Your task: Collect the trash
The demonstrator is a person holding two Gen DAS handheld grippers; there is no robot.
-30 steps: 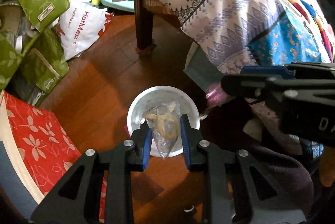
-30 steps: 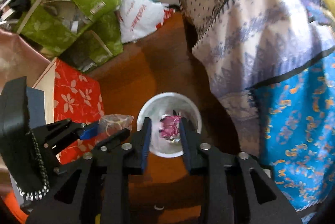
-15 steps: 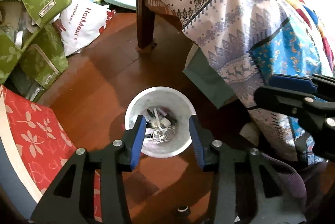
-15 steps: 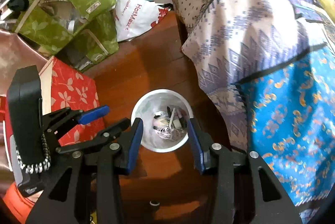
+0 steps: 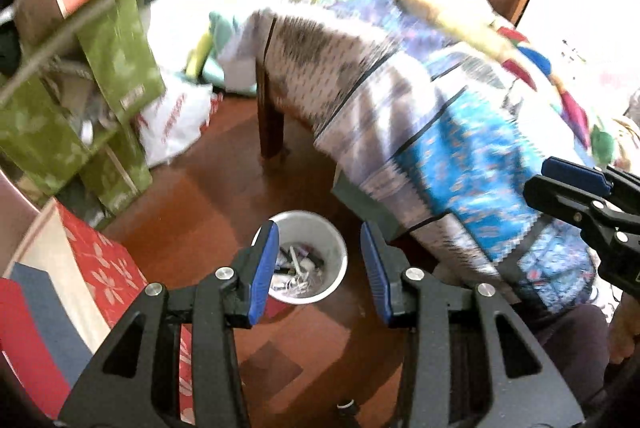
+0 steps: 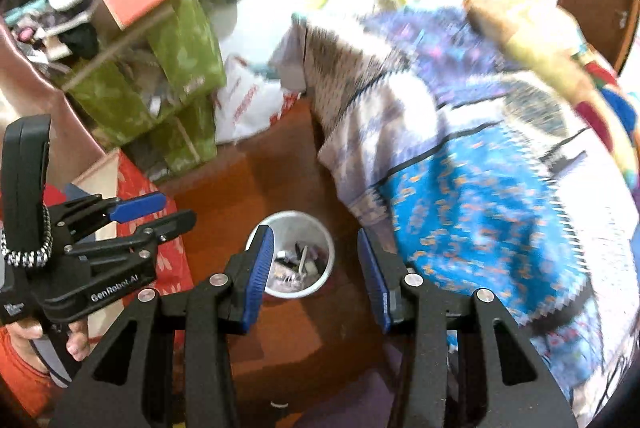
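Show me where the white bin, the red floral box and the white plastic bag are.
white bin (image 5: 338, 248): left wrist view, inner wall.
red floral box (image 5: 102, 268): left wrist view, top face.
white plastic bag (image 6: 248, 107): right wrist view, front.

We see the white bin (image 5: 337, 248) upright on the wood floor (image 5: 200, 211), just beside the draped bed edge, rim round and open. Inside it, trash (image 5: 298, 268): a jumble of small dark, white and pinkish bits low in the bottom; individual pieces too blurred to identify.

Left tool (image 5: 320, 264) and right tool (image 6: 316, 264) both gape wide
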